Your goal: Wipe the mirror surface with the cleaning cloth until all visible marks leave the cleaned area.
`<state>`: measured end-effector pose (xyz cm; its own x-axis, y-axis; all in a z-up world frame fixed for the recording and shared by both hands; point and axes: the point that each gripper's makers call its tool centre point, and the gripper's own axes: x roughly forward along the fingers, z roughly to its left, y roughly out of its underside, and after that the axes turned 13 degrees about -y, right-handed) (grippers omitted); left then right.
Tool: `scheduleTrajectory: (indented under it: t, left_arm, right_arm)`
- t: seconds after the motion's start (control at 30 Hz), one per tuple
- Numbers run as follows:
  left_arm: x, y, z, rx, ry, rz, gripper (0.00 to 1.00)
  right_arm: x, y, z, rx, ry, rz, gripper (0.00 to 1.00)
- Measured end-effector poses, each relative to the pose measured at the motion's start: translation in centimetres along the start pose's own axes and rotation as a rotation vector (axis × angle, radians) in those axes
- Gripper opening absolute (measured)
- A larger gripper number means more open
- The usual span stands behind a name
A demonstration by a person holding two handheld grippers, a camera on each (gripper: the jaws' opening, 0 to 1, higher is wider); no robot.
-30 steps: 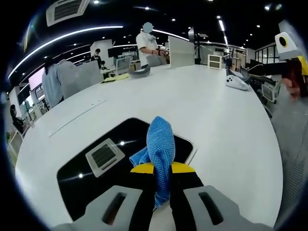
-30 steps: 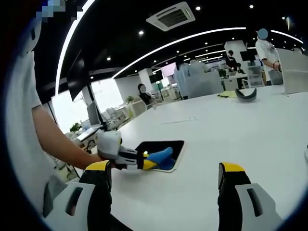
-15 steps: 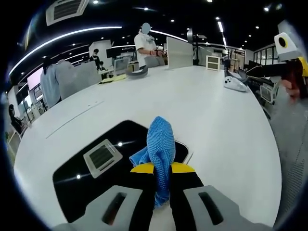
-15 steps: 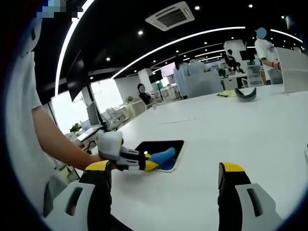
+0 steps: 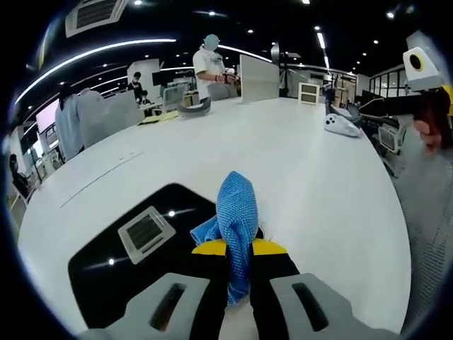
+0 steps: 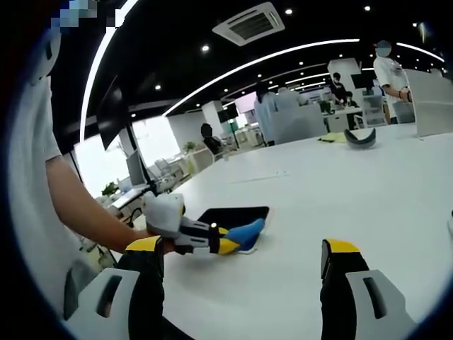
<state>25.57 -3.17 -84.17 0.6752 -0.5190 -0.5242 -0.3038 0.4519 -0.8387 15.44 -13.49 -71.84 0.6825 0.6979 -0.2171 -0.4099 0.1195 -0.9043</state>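
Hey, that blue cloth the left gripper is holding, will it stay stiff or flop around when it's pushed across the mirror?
Probably floppy: the blue cloth bunches into soft folds above the left gripper, whose jaws are shut on it. It looks light, so it likely drags easily. The mirror looks smooth and glossy, so the cloth may slide freely.

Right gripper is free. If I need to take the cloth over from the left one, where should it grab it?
Probably the bunched blue tip of the cloth that sticks out past the left gripper, over the mirror. Come from the front, along the table, with the right gripper, which stands open; the rest is pinched between the left jaws.
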Motion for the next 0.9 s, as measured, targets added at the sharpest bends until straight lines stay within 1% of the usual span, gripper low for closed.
scheduleTrajectory:
  t: [0.23,0.6,0.67,0.9]
  left_arm:
    - [0.2,-0.1,-0.4,0.002,0.008,-0.006,0.07]
    - [0.6,-0.5,-1.3,0.038,0.03,-0.011,0.07]
    - [0.6,-0.6,-1.4,0.035,0.034,-0.012,0.07]
    - [0.7,-0.6,-1.5,0.044,0.042,-0.014,0.07]
  right_arm:
    - [-0.1,-0.1,0.0,-0.003,0.004,-0.003,0.91]
    - [0.0,0.0,-0.2,-0.001,0.007,-0.003,0.91]
    - [-0.1,0.0,-0.3,-0.001,0.009,-0.003,0.91]
    - [0.0,0.1,-0.3,-0.002,0.012,0.004,0.91]
